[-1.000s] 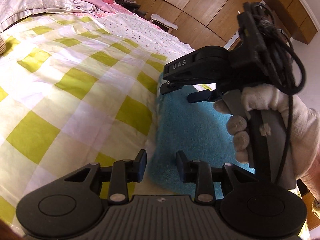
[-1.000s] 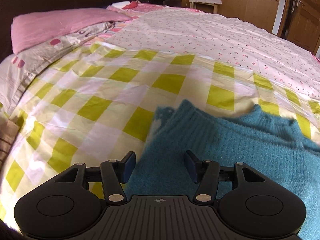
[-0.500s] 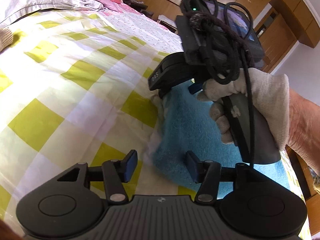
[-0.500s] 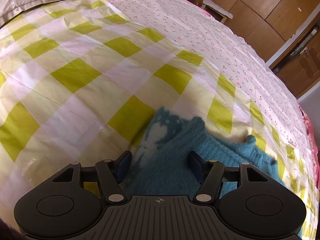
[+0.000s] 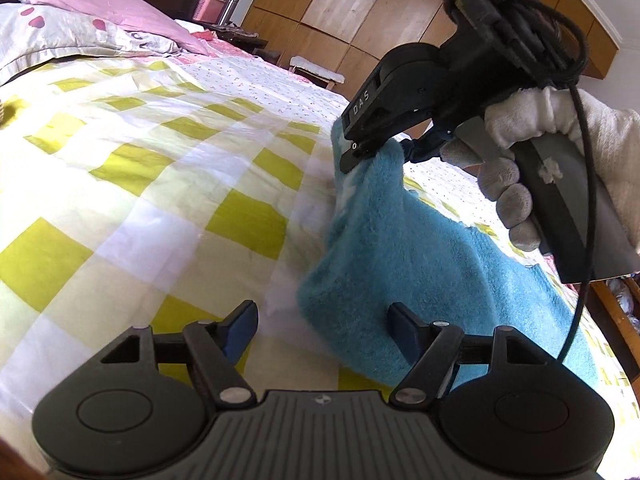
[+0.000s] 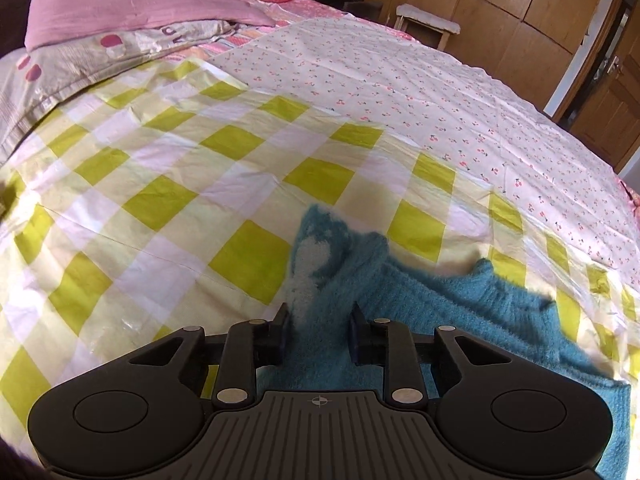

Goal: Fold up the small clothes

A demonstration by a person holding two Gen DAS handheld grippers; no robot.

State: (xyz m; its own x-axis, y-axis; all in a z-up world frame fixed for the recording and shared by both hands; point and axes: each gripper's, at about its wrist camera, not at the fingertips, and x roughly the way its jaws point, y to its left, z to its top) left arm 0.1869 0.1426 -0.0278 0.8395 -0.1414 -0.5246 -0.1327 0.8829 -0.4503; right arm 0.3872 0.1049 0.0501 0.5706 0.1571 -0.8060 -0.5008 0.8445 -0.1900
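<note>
A fuzzy blue sweater (image 5: 404,248) lies on the yellow-checked bedsheet (image 5: 168,184). My right gripper (image 6: 318,330) is shut on the sweater's (image 6: 424,304) corner, which has a white patch, and lifts it off the bed. That gripper also shows in the left wrist view (image 5: 380,152), with the cloth hanging from it. My left gripper (image 5: 322,330) is open with the sweater's lower folded edge between its fingers.
Pink pillows (image 6: 120,12) and a patterned quilt (image 6: 80,60) lie at the head of the bed. A cherry-print sheet (image 6: 420,92) covers the far half. Wooden wardrobes (image 6: 500,8) and a small stool (image 6: 428,24) stand beyond the bed.
My right gripper has closed on the sweater's corner and raised it. My left gripper has opened wider around the sweater's lower edge.
</note>
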